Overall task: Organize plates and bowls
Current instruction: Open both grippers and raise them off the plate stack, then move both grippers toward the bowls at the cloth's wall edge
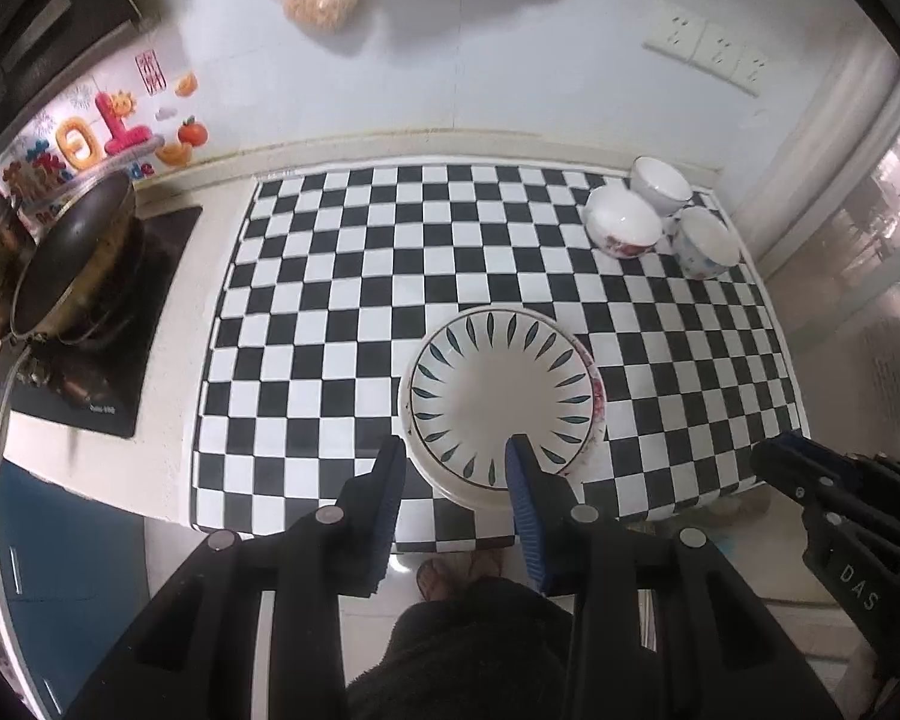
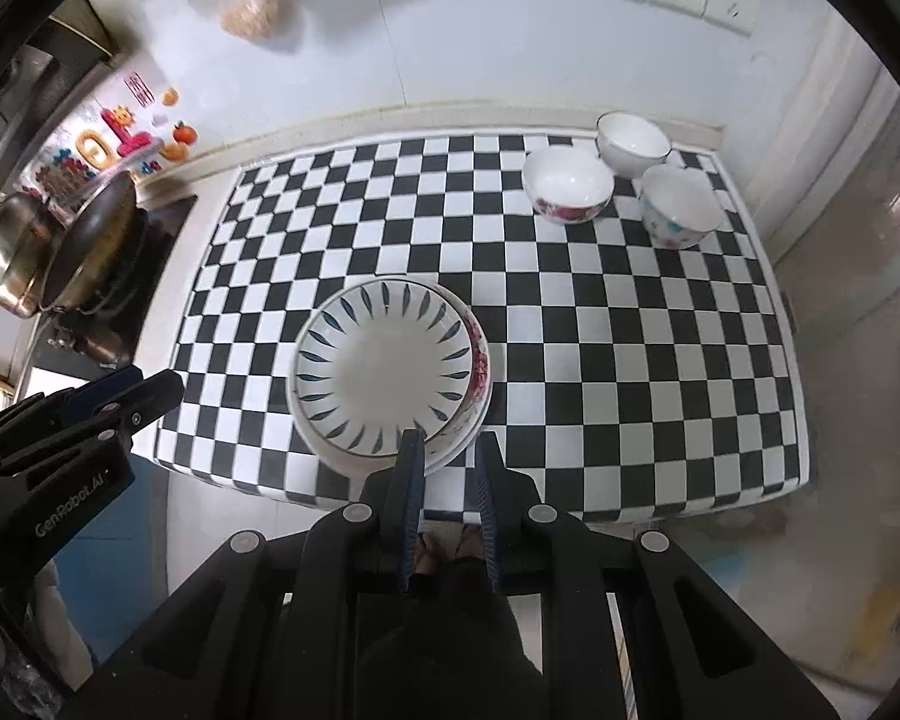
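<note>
Plates (image 1: 498,396) (image 2: 384,366) sit stacked at the near edge of the checkered mat (image 1: 342,276) (image 2: 600,360), a leaf-patterned one on top. Three bowls (image 1: 624,222) (image 2: 570,186) cluster at the mat's far right corner. The left gripper (image 1: 456,453) hangs over the stack's near rim, jaws wide apart. The right gripper (image 2: 447,444) hovers just beside that rim, jaws narrowly parted, holding nothing. A wok (image 1: 72,264) (image 2: 90,246) sits on the stove to the left.
</note>
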Tool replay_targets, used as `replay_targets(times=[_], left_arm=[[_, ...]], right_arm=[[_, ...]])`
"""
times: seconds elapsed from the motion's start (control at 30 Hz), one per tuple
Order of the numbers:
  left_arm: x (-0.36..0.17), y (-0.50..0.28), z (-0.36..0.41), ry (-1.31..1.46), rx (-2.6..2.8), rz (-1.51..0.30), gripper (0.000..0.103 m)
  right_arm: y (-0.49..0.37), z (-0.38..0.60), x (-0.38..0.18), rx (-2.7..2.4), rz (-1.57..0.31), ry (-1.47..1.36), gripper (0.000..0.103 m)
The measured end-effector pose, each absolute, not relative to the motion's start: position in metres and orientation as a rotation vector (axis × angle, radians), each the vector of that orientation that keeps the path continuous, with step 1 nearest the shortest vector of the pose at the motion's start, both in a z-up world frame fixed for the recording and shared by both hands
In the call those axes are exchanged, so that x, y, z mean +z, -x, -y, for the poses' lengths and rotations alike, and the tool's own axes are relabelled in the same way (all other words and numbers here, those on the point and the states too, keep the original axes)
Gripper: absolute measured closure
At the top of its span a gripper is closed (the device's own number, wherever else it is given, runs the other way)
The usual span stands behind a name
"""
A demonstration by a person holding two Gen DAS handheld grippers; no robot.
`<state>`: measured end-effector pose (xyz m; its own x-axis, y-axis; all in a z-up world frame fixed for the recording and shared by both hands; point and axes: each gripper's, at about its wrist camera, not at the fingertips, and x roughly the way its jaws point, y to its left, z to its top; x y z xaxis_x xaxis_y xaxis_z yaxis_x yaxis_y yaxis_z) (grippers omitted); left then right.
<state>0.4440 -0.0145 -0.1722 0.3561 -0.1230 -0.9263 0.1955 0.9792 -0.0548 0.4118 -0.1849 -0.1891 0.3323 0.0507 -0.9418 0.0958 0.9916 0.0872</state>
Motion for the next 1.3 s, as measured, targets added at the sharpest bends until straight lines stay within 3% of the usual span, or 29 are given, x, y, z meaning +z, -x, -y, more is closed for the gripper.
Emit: replay_targets(times=[0.3, 0.63, 0.67, 0.7, 0.77, 0.97, 1.3], left_arm=[[-0.150, -0.420, 0.000, -0.070, -0.267, -1.153, 0.071], [-0.163, -0.421, -0.003, -0.050, -0.302, -1.148, 0.071], [-0.163, -0.424, -0.002, -0.042, -0.310, -1.140, 0.071], [-0.165, -0.429, 0.000, -0.042, -0.307, -1.132, 0.068], [-0.166, -0.438, 0.007, -0.033, -0.313, -1.106, 0.066], [-0.178, -0.473, 0.036, -0.021, -0.313, -1.106, 0.066], [-0.233, -0.589, 0.133, 0.000, -0.318, -1.268, 0.066]], right_arm=[[-0.370, 0.158, -0.154, -0.055, -1.188, -0.156, 0.084], [-0.363, 0.165, -0.174, -0.110, -1.230, -0.222, 0.084], [-0.365, 0.169, -0.177, -0.110, -1.235, -0.234, 0.078], [-0.369, 0.174, -0.181, -0.104, -1.247, -0.241, 0.060], [-0.375, 0.185, -0.188, -0.089, -1.254, -0.274, 0.035], [-0.401, 0.230, -0.198, -0.090, -1.218, -0.357, 0.035], [-0.501, 0.366, -0.236, -0.124, -1.196, -0.513, 0.035]])
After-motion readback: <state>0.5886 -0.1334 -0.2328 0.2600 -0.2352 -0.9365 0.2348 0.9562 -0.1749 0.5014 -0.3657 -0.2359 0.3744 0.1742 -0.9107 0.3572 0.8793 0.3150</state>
